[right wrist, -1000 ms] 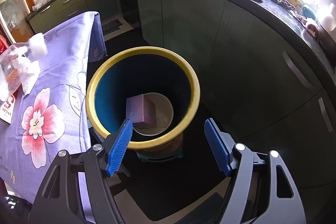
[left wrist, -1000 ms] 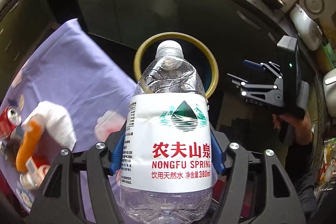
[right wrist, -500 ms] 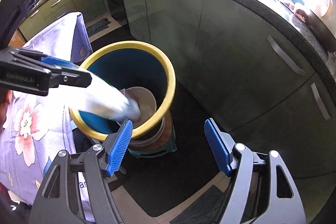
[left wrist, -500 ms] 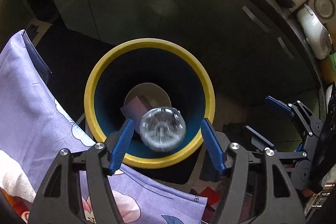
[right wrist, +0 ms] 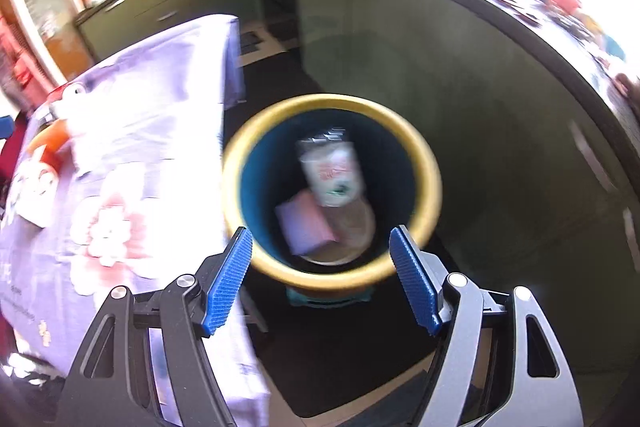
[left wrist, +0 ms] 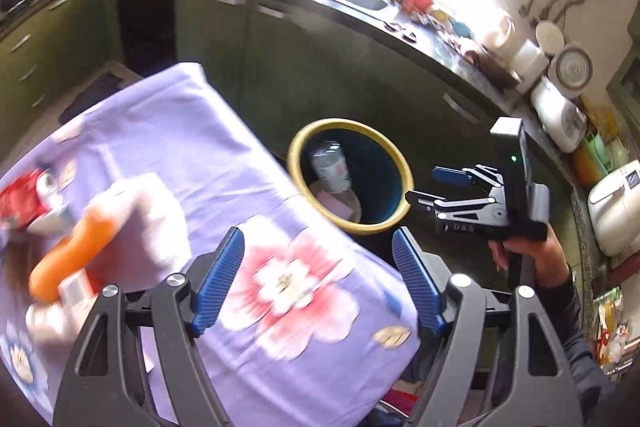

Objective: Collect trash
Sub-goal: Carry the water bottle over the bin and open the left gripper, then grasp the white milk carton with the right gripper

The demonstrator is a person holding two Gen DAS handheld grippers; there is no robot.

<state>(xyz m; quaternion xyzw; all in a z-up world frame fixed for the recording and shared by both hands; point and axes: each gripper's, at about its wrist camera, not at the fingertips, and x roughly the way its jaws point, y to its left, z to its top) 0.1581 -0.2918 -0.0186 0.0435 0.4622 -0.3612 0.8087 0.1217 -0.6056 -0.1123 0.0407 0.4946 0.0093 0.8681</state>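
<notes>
A yellow-rimmed blue bin [left wrist: 394, 205] [right wrist: 236, 195] stands on the floor beside the table. Inside it lie a clear water bottle [left wrist: 332, 169] [right wrist: 334, 171] with a white label and a purple box [right wrist: 306, 223]. My left gripper [left wrist: 318, 277] hangs over the purple flowered tablecloth [left wrist: 180, 147], its jaws opening with nothing between them. My right gripper [right wrist: 320, 279] [left wrist: 424, 185] hovers open and empty over the bin's near rim. On the table's left lie an orange object [left wrist: 68, 259], a white crumpled tissue [left wrist: 148, 211] and a red can [left wrist: 24, 199], all blurred.
Dark green cabinets [left wrist: 304, 67] under a cluttered black counter [left wrist: 360, 11] curve behind the bin. White appliances [left wrist: 560, 115] stand at the right. A person's hand [left wrist: 540, 259] holds the right gripper. The tablecloth [right wrist: 120, 187] fills the left of the right wrist view.
The left gripper let go of the water bottle, which fell into the bin. It then pulled back over the table. The right gripper shifted slightly above the bin.
</notes>
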